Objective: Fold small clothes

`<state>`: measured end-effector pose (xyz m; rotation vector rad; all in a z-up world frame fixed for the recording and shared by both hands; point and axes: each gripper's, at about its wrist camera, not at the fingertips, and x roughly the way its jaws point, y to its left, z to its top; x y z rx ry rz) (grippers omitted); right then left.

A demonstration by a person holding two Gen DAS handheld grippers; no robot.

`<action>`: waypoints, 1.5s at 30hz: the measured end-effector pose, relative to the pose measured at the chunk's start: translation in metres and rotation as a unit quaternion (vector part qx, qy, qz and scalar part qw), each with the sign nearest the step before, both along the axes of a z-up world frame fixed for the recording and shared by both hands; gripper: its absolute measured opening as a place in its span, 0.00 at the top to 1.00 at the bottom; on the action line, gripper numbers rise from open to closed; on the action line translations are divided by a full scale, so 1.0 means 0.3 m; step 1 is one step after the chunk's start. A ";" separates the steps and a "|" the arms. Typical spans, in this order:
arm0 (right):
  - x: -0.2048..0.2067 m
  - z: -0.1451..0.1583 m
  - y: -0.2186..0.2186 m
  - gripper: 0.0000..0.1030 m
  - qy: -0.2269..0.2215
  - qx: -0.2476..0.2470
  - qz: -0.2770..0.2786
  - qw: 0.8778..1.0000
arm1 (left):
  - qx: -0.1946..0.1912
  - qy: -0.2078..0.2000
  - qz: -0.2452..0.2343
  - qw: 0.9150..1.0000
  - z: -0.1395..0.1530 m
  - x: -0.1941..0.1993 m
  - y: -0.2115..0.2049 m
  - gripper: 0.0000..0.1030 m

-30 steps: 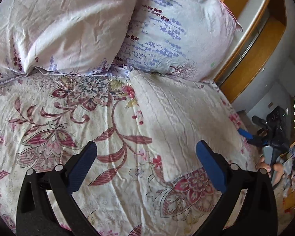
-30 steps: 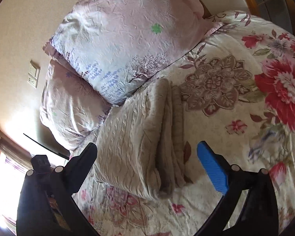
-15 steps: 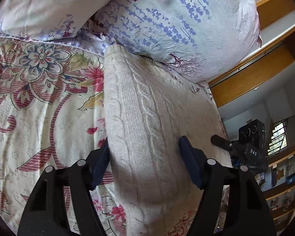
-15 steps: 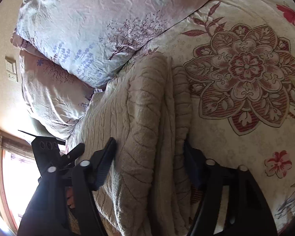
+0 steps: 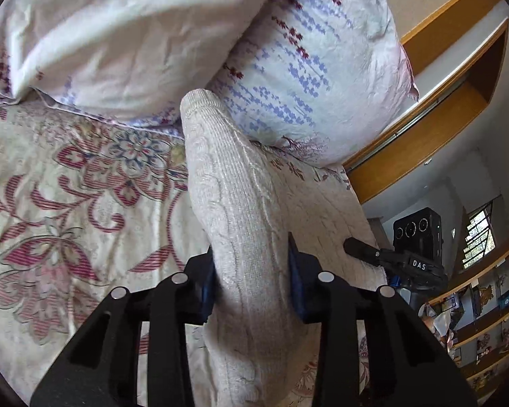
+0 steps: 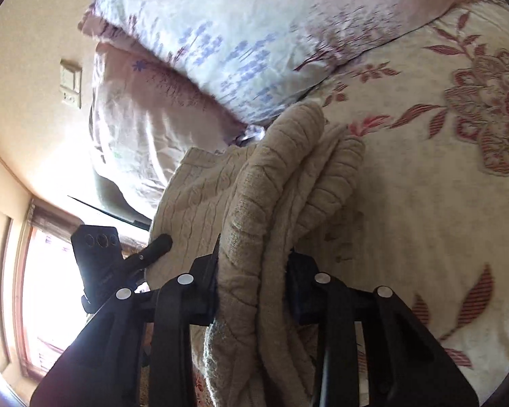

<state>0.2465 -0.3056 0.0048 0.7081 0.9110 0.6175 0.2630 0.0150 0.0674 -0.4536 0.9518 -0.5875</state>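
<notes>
A beige cable-knit sweater [image 5: 234,203] lies folded on a floral bedspread [image 5: 68,186]. My left gripper [image 5: 251,285] is shut on one edge of it, which rises as a ridge between the blue pads. My right gripper [image 6: 252,281] is shut on the opposite, layered edge of the same sweater [image 6: 288,176], where several folded layers bunch between the jaws. Each gripper shows in the other's view: the right one [image 5: 414,254] at the sweater's far side, the left one [image 6: 101,264] likewise.
Two floral pillows [image 5: 305,68] lean at the bed's head just beyond the sweater. A wooden headboard shelf [image 5: 441,108] and bookshelves [image 5: 485,322] stand past the bed edge. In the right wrist view, a wall switch [image 6: 70,83] and a bright window [image 6: 40,288] are at left.
Both grippers went from wide open above the sweater to shut on its two opposite edges. The gripped edges now bunch and lift off the bedspread.
</notes>
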 end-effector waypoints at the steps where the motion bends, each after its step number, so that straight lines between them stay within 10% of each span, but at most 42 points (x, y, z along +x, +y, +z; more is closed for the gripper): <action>1: 0.012 -0.004 0.045 0.69 -0.006 -0.013 0.006 1.000 | 0.010 -0.009 0.013 1.000 0.009 -0.005 0.038 0.66; 7: 0.080 -0.059 0.217 0.65 -0.009 -0.119 0.005 0.993 | 0.118 -0.007 0.063 0.991 -0.094 0.000 0.116 0.52; 12: 0.032 0.020 0.153 0.36 -0.029 -0.147 -0.026 0.988 | 0.183 -0.108 0.093 0.973 0.012 -0.091 0.108 0.23; 17: 0.058 0.066 0.087 0.35 -0.040 -0.099 -0.053 0.993 | 0.220 -0.188 0.103 0.952 0.098 -0.211 0.100 0.05; 20: 0.113 0.009 0.166 0.70 -0.005 -0.112 -0.022 0.993 | 0.228 -0.191 0.094 0.950 0.103 -0.248 0.093 0.02; 31: 0.121 0.022 0.030 1.00 -0.025 -0.125 -0.106 0.986 | 0.245 -0.174 0.094 0.949 0.054 -0.269 0.098 0.02; 34: 0.091 0.018 0.041 0.84 -0.028 -0.094 -0.070 0.993 | 0.247 -0.170 0.090 0.950 0.041 -0.273 0.096 0.02; 36: 0.067 0.034 0.062 0.27 -0.036 -0.095 -0.061 0.993 | 0.247 -0.170 0.089 0.950 0.037 -0.275 0.096 0.02; 37: 0.061 0.041 0.074 0.25 -0.041 -0.100 -0.062 0.992 | 0.246 -0.168 0.088 0.950 0.035 -0.275 0.096 0.02; 40: 0.085 0.037 0.131 0.44 -0.045 -0.113 -0.048 0.991 | 0.250 -0.164 0.088 0.950 0.033 -0.274 0.090 0.02; 42: 0.118 0.017 0.205 0.86 -0.035 -0.151 -0.019 0.988 | 0.254 -0.163 0.087 0.949 0.034 -0.279 0.087 0.02; 45: 0.104 0.040 0.239 0.91 -0.067 -0.197 -0.036 0.978 | 0.274 -0.165 0.096 0.943 0.037 -0.290 0.086 0.02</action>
